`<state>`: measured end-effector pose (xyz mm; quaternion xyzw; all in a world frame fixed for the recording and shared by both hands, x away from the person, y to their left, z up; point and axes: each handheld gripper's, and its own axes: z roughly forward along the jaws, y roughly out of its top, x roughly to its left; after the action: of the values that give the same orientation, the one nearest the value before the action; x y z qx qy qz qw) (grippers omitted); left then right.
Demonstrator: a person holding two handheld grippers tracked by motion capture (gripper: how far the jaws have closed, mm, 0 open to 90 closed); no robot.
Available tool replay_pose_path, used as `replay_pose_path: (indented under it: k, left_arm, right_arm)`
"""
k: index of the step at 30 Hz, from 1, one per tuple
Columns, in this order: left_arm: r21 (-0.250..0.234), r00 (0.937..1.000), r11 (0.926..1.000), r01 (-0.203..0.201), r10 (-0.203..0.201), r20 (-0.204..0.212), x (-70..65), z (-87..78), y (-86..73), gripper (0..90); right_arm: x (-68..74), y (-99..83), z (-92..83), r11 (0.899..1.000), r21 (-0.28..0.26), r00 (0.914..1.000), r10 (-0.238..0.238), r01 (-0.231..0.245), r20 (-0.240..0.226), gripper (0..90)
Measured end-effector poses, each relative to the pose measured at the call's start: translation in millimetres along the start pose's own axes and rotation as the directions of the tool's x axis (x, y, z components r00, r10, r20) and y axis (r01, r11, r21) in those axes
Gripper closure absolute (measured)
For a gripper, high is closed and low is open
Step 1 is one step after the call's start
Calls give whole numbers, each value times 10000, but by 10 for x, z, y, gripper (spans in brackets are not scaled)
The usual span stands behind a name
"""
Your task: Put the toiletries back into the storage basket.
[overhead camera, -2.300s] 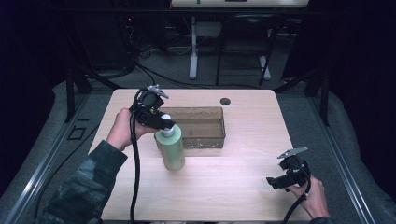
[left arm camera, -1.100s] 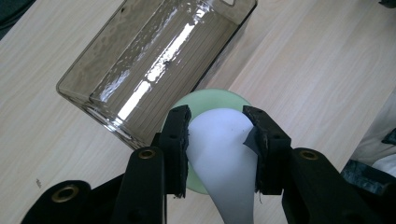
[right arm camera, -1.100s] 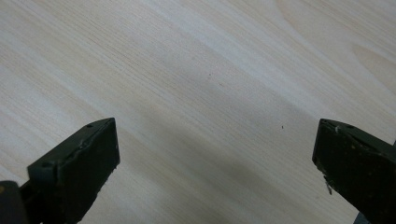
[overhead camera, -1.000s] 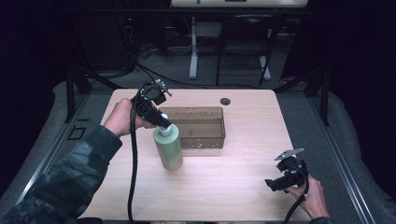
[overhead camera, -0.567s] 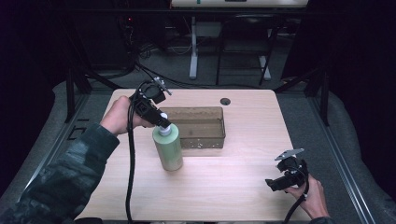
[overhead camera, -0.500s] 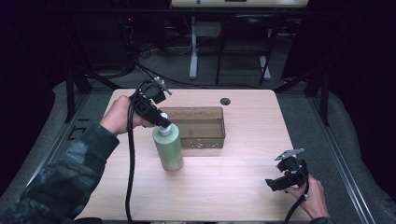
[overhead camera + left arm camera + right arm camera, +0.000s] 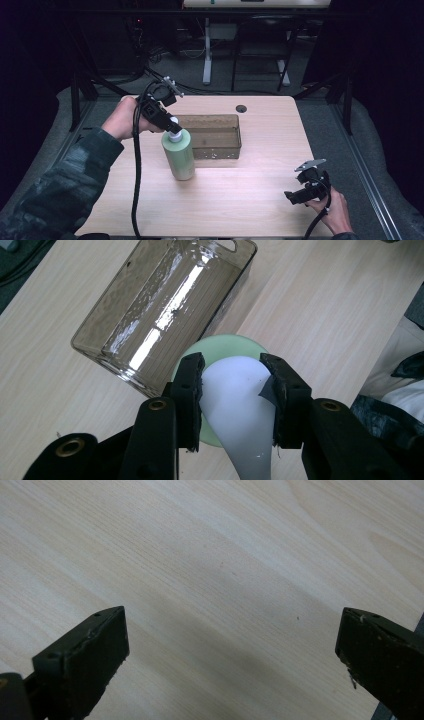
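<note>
Two tools are working over the worktop [image 7: 240,200], and going from the left, the left tool [image 7: 172,125] is pinching the white cap [image 7: 235,400] of the pale green bottle [image 7: 179,155], its pads pressing on either side of that cap as the left gripper view shows. The bottle is standing upright near the middle-left of the worktop, just in front of the near left corner of the clear bin [image 7: 212,136]; whether its base is resting on the wood or hanging just clear of it I cannot tell. The risk, as I judge it, is lying in that narrow hold: the cap is smooth and tapered, so the bottle could be slipping down or swinging out of the pads while being carried, and its base could be catching the bin's near wall and tipping or shoving the bin if it is not raised high enough. The bin itself is holding nothing, only glare on its ribbed floor; what the bottle is holding is hidden by its opaque wall. Far to the right, the right tool [image 7: 306,191] is hovering with jaws spread wide over bare wood, well apart from both.
</note>
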<state>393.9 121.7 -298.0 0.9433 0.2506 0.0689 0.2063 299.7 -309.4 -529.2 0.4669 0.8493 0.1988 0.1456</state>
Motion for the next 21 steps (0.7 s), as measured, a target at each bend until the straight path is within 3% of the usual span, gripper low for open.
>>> replay_pose_path:
  k: [21]
  left_arm:
    - [56, 9997, 9997, -219, 220, -126, 24, -155, 113, 628]
  right_arm:
    - [-3, -2, -17, 10000, 1, 10000, -4, 4, 87, 11]
